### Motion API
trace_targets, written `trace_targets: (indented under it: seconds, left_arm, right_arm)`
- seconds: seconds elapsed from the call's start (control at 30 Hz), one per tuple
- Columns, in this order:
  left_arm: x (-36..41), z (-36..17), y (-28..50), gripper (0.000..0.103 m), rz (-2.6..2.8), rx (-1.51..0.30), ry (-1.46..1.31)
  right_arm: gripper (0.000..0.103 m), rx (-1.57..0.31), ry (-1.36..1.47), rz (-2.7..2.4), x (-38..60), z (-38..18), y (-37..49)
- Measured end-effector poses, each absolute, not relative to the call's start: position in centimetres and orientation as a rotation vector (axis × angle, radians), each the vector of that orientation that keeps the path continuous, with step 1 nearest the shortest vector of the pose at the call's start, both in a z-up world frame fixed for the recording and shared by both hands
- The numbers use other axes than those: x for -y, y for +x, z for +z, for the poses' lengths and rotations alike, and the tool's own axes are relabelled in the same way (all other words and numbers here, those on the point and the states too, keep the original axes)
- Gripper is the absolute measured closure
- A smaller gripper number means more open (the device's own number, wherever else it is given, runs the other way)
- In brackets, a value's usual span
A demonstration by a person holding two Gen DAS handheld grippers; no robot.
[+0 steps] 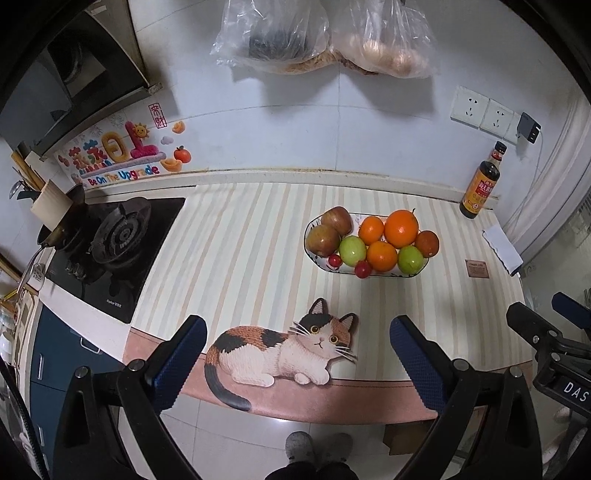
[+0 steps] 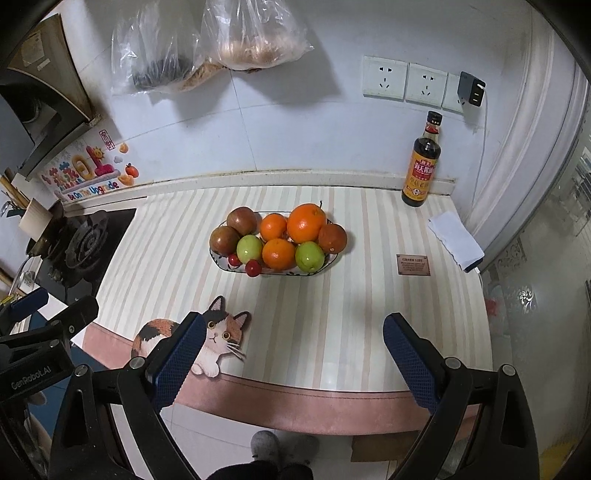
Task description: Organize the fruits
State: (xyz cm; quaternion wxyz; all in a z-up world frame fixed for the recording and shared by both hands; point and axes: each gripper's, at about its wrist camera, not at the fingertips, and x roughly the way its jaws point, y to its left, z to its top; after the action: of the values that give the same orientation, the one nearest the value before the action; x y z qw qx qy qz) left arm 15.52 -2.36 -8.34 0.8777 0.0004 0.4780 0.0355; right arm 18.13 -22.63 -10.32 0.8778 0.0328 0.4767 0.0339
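Note:
An oval patterned bowl [image 1: 380, 272] [image 2: 221, 264] stands on the striped counter mat, piled with fruit: several oranges [image 1: 401, 228] [image 2: 306, 222], two green fruits [image 1: 352, 250] [image 2: 250, 248], brownish-red apples [image 1: 337, 220] [image 2: 242, 220] and two small red cherry tomatoes [image 1: 362, 269] [image 2: 252, 267] at its near rim. My left gripper [image 1: 297, 356] is open and empty, held at the counter's front edge, well short of the bowl. My right gripper [image 2: 294, 354] is open and empty, also at the front edge. Each gripper shows at the side of the other's view.
A dark sauce bottle [image 1: 481, 182] [image 2: 422, 162] stands at the back right by wall sockets. A white folded cloth [image 2: 456, 240] lies at the right edge. A gas stove [image 1: 118, 236] with a pan is left. Plastic bags [image 1: 273, 33] hang on the wall. A cat print [image 1: 280, 345] marks the mat's front.

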Motion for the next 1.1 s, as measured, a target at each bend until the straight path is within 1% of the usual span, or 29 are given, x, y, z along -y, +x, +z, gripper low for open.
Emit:
trace_targets:
  seconds: [1.1]
  left_arm:
    - [2.10, -8.25, 15.38, 0.001, 0.047, -0.997, 0.007]
  right_arm:
    - [0.004, -0.999, 0.051, 0.076, 22.05, -9.99, 17.80]
